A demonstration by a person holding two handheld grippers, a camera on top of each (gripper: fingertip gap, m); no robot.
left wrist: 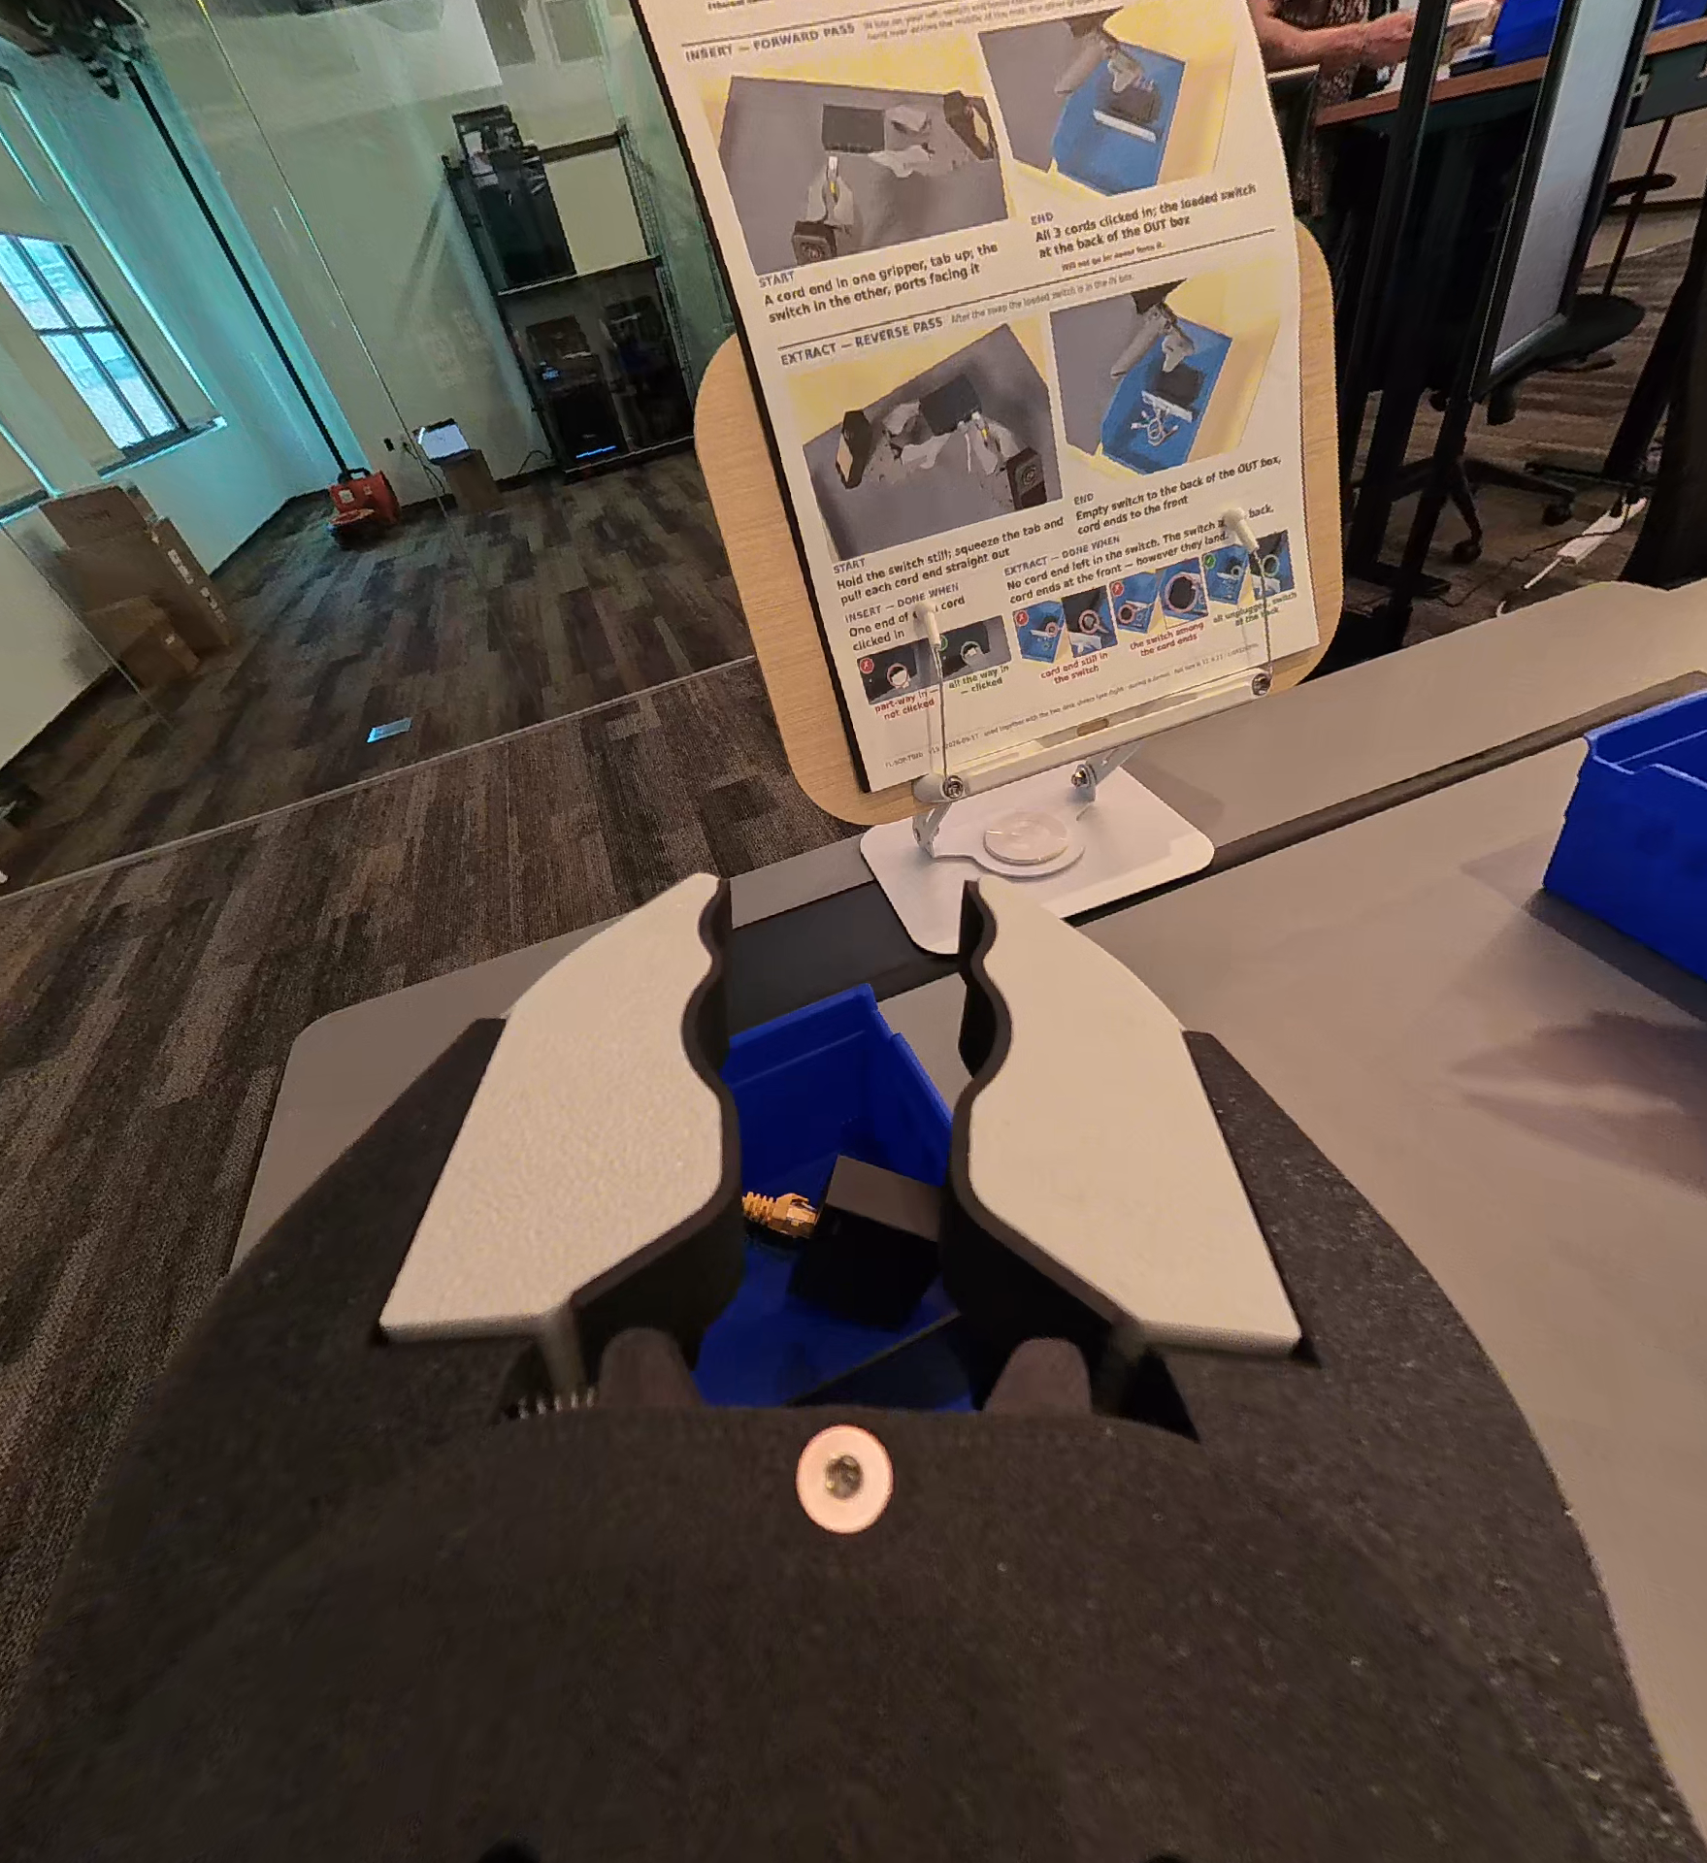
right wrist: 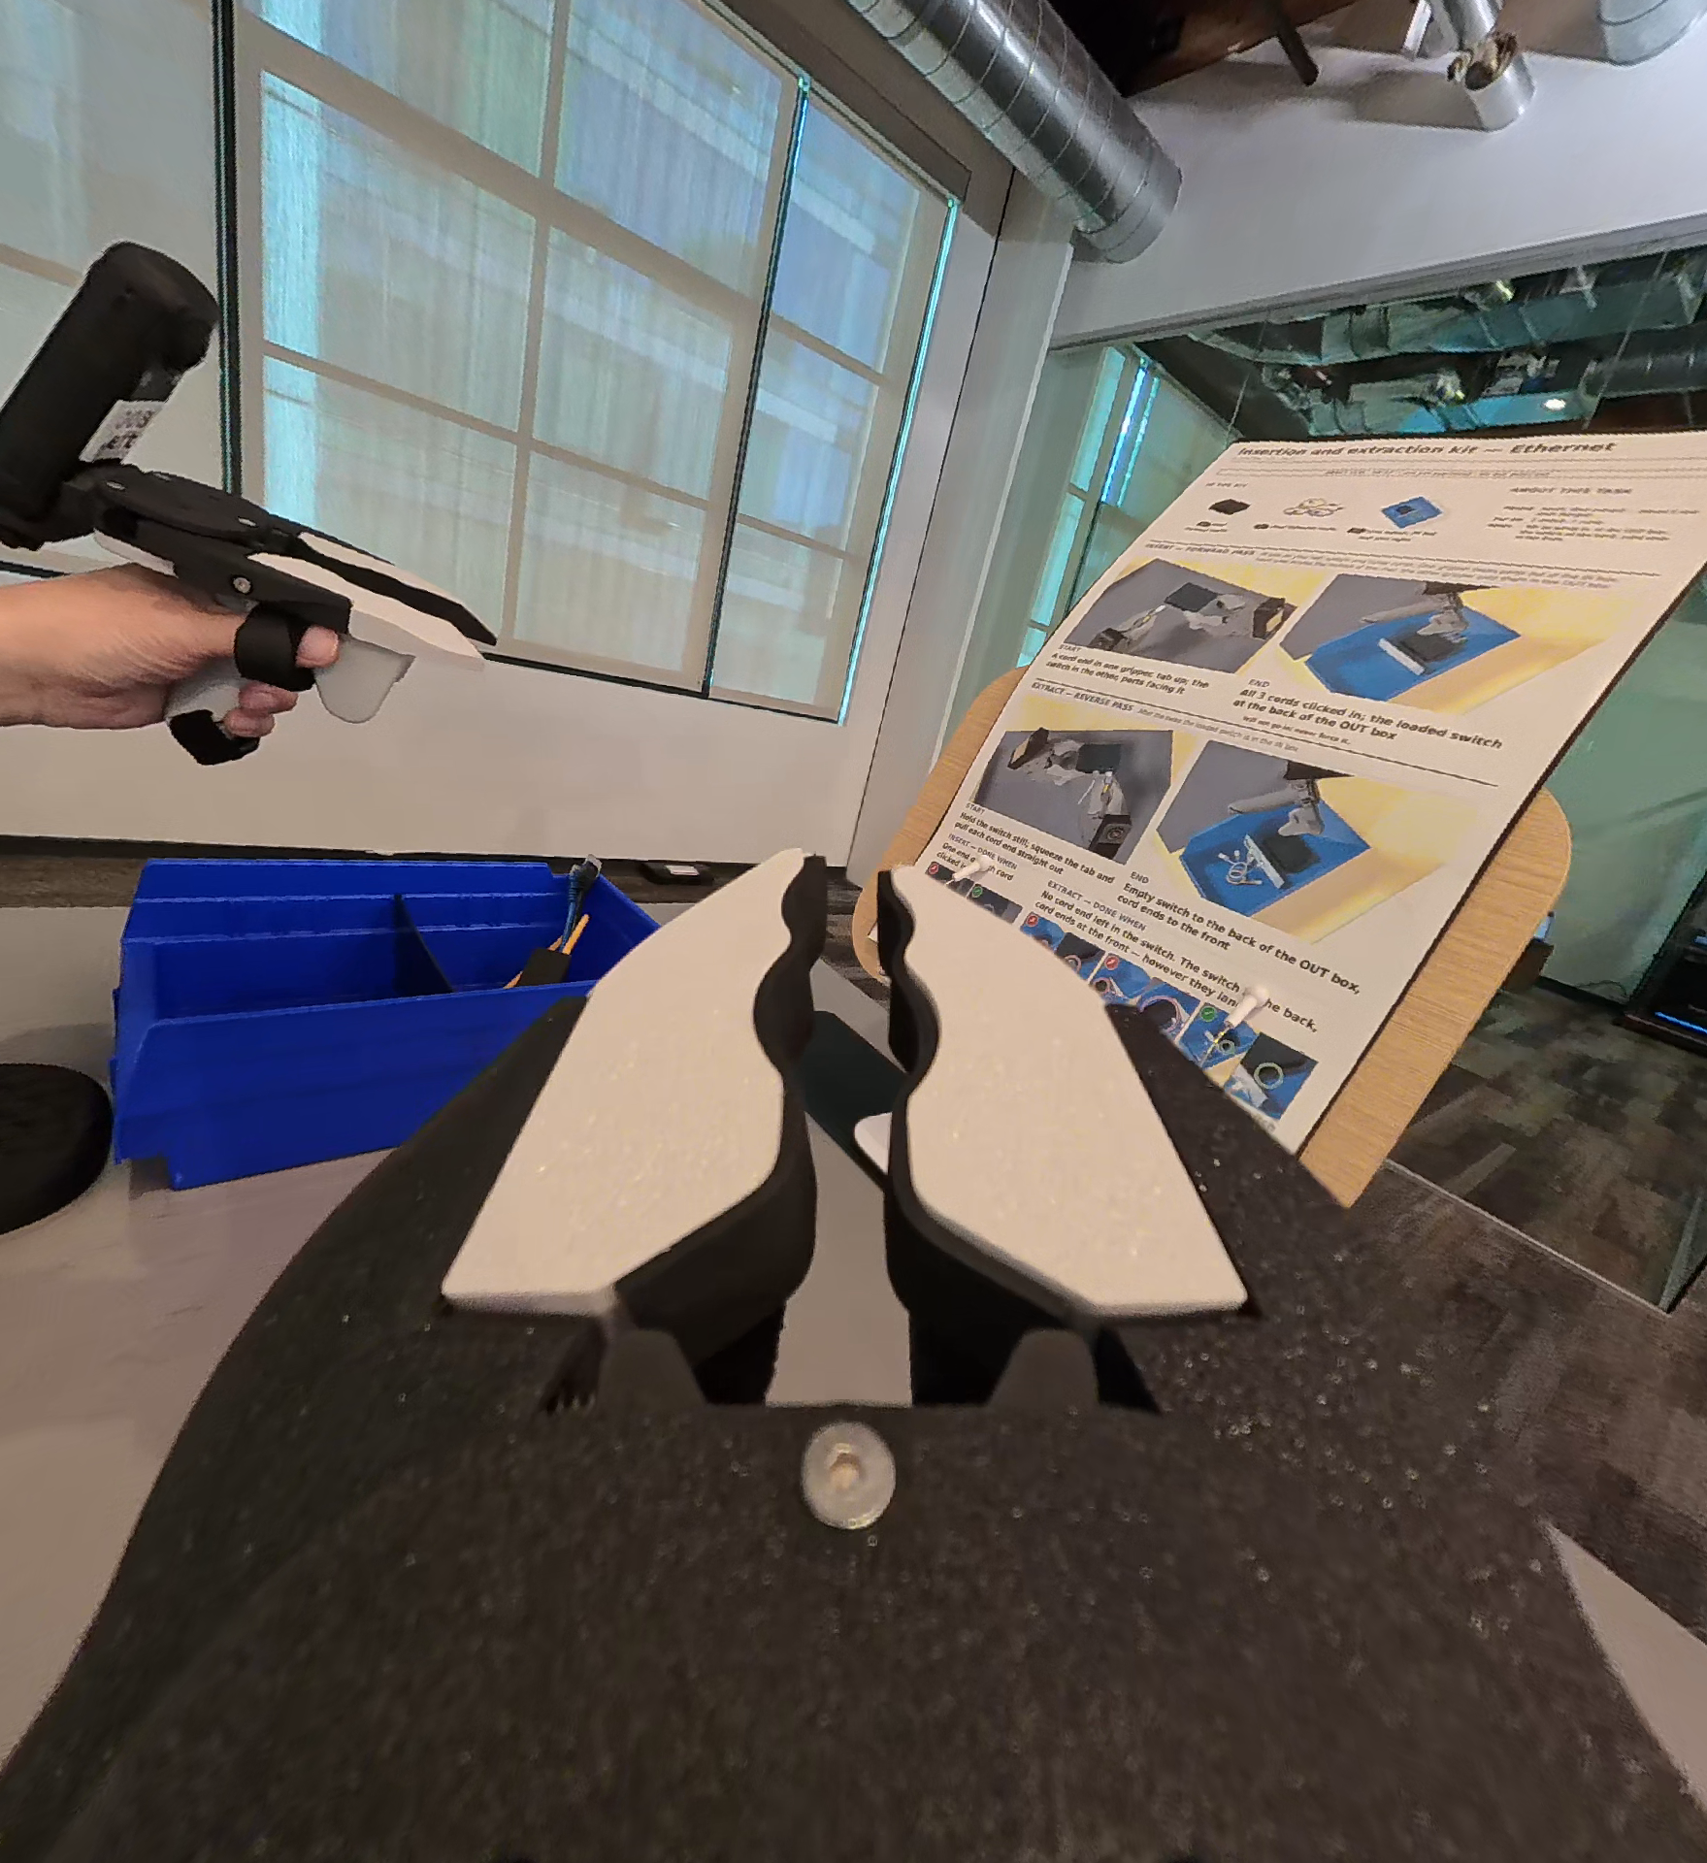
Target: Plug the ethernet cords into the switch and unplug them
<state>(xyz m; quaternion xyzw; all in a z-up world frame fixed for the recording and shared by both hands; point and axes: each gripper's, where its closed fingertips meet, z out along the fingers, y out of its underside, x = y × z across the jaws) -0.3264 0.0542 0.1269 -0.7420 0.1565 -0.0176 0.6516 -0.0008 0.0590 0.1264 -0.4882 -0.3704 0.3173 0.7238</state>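
Left tongs hang spread above a blue bin holding the switch; right tongs are slightly parted, empty.

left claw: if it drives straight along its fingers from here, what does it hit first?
Probably the black switch lying in the blue bin under the open left claw, with a yellow cord end beside it. Depth is unclear; it could meet the bin's far wall instead.

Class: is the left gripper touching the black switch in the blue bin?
Apart. The right wrist view shows the left gripper held in the air, clear above the blue bin.
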